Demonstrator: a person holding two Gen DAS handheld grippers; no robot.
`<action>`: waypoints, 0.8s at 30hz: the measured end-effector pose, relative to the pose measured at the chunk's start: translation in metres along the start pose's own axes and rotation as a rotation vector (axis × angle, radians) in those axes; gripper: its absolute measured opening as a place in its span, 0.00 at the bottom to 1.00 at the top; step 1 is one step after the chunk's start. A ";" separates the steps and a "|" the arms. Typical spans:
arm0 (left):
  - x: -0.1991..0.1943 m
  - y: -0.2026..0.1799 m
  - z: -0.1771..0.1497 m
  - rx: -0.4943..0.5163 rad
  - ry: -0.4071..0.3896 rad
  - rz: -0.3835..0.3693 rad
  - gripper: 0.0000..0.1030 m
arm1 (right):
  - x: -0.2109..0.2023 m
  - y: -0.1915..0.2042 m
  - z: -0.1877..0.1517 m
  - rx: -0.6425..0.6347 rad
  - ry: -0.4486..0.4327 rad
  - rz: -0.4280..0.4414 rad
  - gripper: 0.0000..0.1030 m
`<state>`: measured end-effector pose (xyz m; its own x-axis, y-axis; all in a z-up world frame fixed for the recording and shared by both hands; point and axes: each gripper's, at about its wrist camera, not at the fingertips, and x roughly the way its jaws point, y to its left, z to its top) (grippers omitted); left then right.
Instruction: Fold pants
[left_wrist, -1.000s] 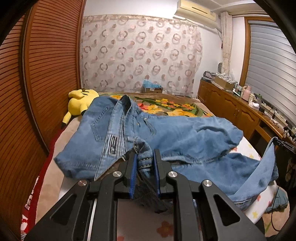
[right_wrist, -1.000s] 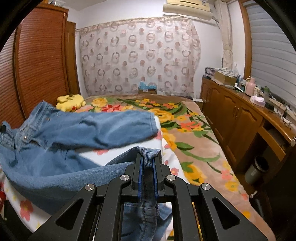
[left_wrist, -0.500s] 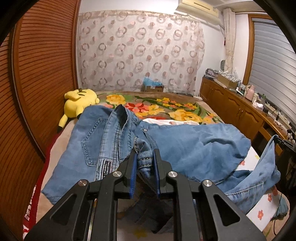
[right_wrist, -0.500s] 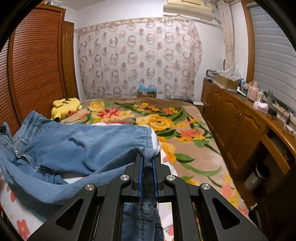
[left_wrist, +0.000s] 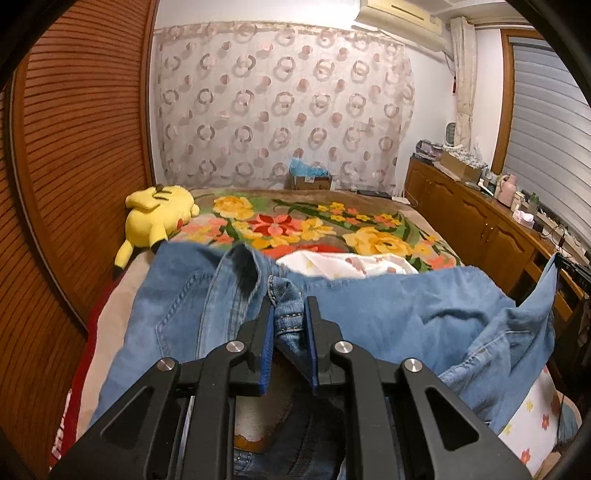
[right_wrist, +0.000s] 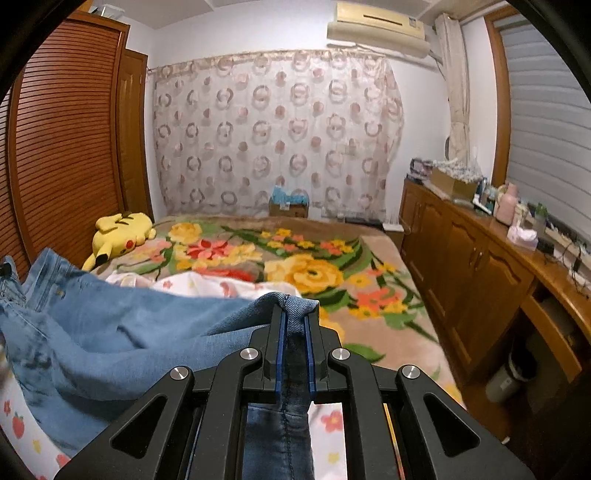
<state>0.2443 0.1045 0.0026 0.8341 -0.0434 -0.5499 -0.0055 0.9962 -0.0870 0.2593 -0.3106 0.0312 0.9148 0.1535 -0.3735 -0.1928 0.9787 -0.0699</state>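
since a second ago we have lifted the jeans (left_wrist: 388, 306) higher off the bed (right_wrist: 369, 236). left gripper (left_wrist: 289, 325) clamps the waist, right gripper (right_wrist: 295, 325) clamps a leg end; their length runs left to right between us.

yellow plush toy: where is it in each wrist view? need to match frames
Left wrist: yellow plush toy at left-centre, lying on the floral blanket beside the wooden slatted doors, just beyond the jeans.
Right wrist: yellow plush toy at left, mid-height, same blanket edge.
Shared landmark: cardboard box below the curtain.
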 end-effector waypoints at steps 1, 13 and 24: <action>0.000 0.000 0.005 0.004 -0.007 0.001 0.16 | 0.001 0.000 0.003 -0.005 -0.007 -0.003 0.08; 0.052 0.017 0.054 -0.005 -0.025 0.056 0.16 | 0.068 0.009 0.013 -0.049 0.022 -0.046 0.08; 0.097 0.013 0.042 0.017 0.087 0.098 0.25 | 0.126 0.023 0.033 -0.088 0.156 -0.051 0.09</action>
<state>0.3487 0.1163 -0.0170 0.7793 0.0487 -0.6247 -0.0749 0.9971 -0.0157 0.3817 -0.2641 0.0127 0.8597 0.0743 -0.5054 -0.1841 0.9679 -0.1709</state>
